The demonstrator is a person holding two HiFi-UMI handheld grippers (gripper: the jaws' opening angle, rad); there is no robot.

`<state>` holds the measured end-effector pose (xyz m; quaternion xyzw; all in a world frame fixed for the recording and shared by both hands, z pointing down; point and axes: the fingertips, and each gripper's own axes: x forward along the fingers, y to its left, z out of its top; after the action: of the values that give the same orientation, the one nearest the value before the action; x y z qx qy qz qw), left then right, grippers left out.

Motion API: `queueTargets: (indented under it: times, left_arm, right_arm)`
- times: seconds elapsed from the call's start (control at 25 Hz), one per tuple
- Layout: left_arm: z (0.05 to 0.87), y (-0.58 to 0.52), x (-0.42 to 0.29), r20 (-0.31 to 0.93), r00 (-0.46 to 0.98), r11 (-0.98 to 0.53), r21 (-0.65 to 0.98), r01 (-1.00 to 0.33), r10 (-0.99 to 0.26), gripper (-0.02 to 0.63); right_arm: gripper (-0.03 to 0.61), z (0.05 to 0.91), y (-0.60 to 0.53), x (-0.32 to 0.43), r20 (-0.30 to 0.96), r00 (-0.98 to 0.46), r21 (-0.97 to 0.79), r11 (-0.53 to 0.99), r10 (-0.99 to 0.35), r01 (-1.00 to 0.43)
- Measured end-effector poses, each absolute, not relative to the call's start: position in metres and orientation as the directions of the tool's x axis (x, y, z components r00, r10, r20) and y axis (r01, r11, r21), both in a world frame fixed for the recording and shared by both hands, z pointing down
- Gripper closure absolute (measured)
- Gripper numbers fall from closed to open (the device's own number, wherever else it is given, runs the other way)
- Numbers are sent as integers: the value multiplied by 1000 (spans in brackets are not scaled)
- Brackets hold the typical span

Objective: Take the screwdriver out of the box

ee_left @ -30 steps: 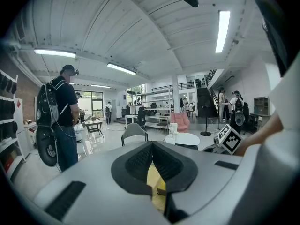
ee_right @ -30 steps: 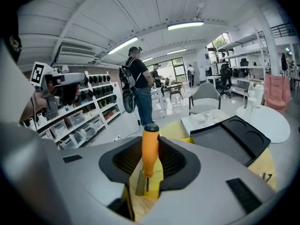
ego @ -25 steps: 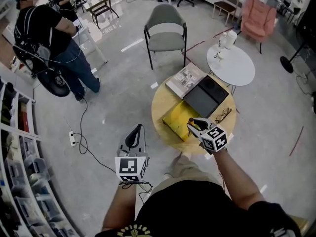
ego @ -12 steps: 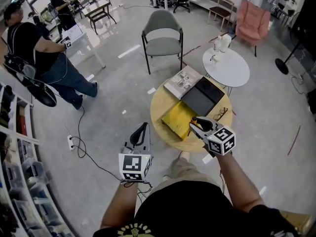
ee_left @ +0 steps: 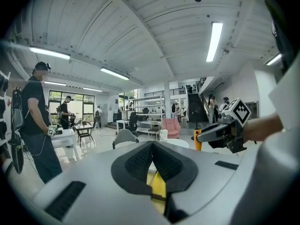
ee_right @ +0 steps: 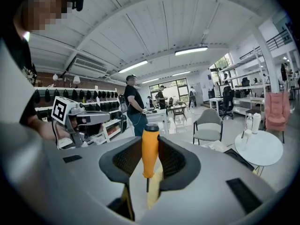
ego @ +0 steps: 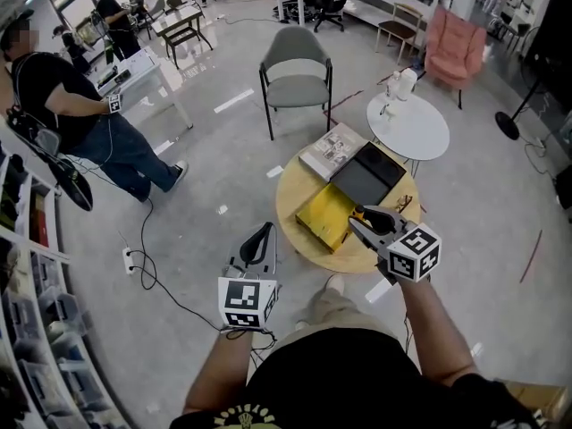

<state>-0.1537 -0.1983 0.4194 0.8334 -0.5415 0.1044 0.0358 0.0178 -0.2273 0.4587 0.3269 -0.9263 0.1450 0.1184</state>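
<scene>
Round wooden table (ego: 295,206), yellow box (ego: 323,219) beneath my jaws. Right gripper (ee_right: 150,150): clamped on orange screwdriver (ee_right: 150,144), upright between them. Left gripper (ee_left: 152,149): jaws together.

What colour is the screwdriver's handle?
The screwdriver handle is orange with a black cap on top, seen best in the right gripper view.
</scene>
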Motion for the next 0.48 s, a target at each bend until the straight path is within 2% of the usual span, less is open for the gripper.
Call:
queueTargets:
  times: [0.48]
  left_arm:
    - [386, -185, -162, 170, 425, -440, -63, -896, -889, 600]
  right_arm:
    - [454, 383, -199, 6, 208, -770, -90, 772, -604, -630]
